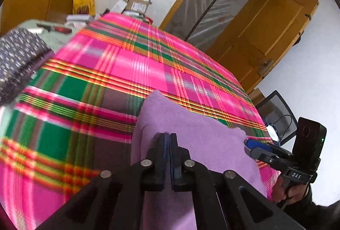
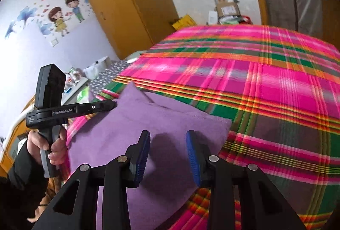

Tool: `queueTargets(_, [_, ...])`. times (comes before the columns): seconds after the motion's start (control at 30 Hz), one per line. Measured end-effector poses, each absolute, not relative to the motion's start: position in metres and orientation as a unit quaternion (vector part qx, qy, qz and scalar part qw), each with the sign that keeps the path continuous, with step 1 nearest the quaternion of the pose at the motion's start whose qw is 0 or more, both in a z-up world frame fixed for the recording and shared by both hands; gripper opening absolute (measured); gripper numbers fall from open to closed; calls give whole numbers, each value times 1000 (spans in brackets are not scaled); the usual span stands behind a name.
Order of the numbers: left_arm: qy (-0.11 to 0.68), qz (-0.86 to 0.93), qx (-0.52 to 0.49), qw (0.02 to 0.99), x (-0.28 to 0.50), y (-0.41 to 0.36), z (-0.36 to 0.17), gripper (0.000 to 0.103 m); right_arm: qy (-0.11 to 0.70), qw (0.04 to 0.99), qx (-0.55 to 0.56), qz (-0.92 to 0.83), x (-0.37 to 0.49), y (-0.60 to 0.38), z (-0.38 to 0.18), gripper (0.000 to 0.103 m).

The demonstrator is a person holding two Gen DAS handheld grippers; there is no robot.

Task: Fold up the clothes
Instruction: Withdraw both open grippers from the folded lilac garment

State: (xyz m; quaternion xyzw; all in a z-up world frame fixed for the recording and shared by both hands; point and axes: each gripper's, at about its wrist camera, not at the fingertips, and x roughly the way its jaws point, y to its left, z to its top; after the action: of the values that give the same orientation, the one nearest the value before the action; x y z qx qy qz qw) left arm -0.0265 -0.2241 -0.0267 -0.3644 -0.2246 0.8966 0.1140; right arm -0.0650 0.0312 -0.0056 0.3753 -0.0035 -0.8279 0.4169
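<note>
A bed under a pink, green and orange plaid blanket [image 2: 265, 85] fills the room, with yellow wooden doors [image 1: 265, 23] at the far end. A folded purple cloth [image 2: 148, 123] lies at its near edge. The left gripper [image 1: 169, 145], marked "GenRobot.AI", has its fingers pressed together above the cloth; whether they pinch it is unclear. The right gripper [image 2: 167, 151], marked "DAS", hovers over it, fingers wide.

The left gripper [image 2: 113, 105] carries "GenRobot.AI" in white on its black body. The right gripper [image 1: 247, 143] shows "DAS" — a small label below is unreadable.
</note>
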Motion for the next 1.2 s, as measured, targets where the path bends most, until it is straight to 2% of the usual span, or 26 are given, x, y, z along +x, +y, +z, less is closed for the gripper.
queueTargets(0.17, [-189,912,-353,90,13,-215,-18,2,41,440,350,-826,-36,32,-3,37])
queueTargets(0.33, [-177,909,-369,77,23,-209,-36,3,96,442,343,-824,-17,26,-14,37])
queueTargets(0.6, [-163,911,-373,65,24,-204,-31,3,111,433,349,-824,-13,25,-10,41])
queueTargets(0.7, [-150,916,-368,64,38,-197,-23,3,126,457,326,-818,7,31,-2,41])
queueTargets(0.97, [-142,913,-376,68,54,-193,-34,3,225,473,319,-790,38,23,-24,41])
queueTargets(1.2, [-134,917,-370,63,60,-190,-35,3,230,469,322,-790,36,24,-27,42])
